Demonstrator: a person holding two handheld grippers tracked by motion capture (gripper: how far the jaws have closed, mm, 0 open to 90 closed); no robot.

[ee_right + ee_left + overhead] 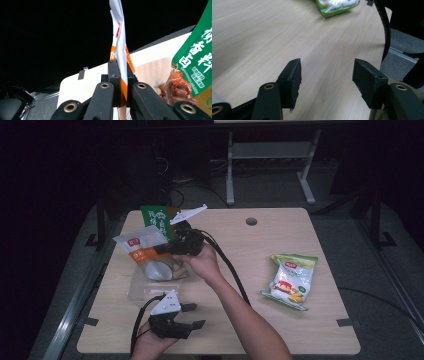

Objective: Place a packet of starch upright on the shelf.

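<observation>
right hand-held gripper (121, 82): I pinched the white-and-orange snack pouch (142, 251) by its edge, lifted above the clear container (145, 290) at the desk's (280, 320) far left (green packet (157, 220) just behind) | left hand-held gripper (192, 315): jaws spread, nothing between, near edge

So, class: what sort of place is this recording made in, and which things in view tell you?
Probably a lab or test workspace: a plain wooden table in a dim room, a metal frame on the grey floor behind it, and handheld cabled grippers working snack packets.
</observation>
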